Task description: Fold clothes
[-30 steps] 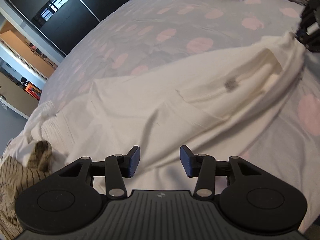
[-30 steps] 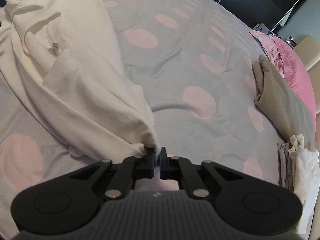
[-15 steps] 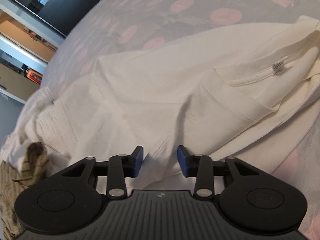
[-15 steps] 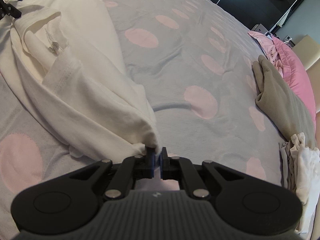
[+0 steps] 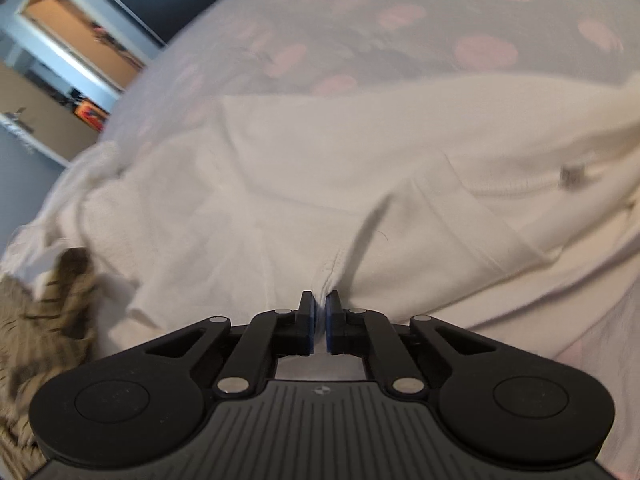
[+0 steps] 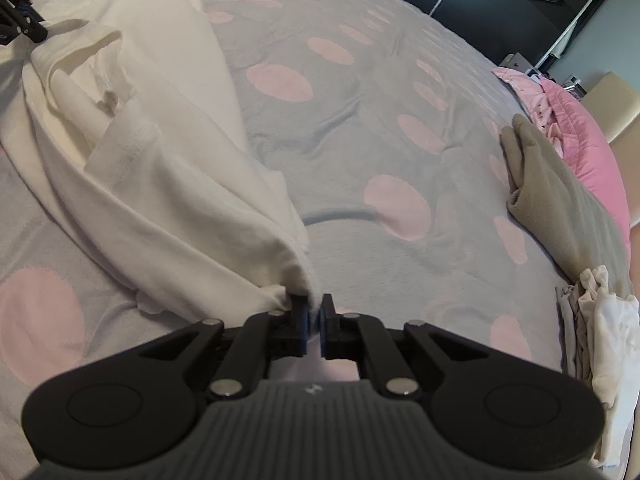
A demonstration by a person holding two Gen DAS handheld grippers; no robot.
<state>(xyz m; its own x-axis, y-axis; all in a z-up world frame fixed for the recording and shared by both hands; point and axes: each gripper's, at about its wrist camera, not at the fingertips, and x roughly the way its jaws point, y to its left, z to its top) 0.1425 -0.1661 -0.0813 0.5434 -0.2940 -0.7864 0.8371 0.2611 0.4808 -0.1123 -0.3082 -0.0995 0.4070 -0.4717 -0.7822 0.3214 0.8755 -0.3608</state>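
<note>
A cream-white T-shirt (image 5: 340,168) lies spread and rumpled on the grey bedspread with pink dots (image 5: 440,20). My left gripper (image 5: 319,300) is shut on a bunched hem of the shirt at its near edge. In the right wrist view the same shirt (image 6: 160,168) trails away to the upper left, its neck label showing. My right gripper (image 6: 314,304) is shut on a corner of the shirt, just above the bedspread (image 6: 360,128). The left gripper (image 6: 16,20) shows as a dark shape at the far upper left.
A striped brown garment (image 5: 36,312) and white clothes (image 5: 68,200) lie at the bed's left edge. A folded grey garment (image 6: 568,200), a pink pillow (image 6: 588,132) and a stack of folded pale clothes (image 6: 600,320) lie to the right. Dark wardrobe doors stand behind.
My left gripper moved down to the shirt's near edge and closed from open onto the hem. My right gripper stayed shut on its corner, almost still.
</note>
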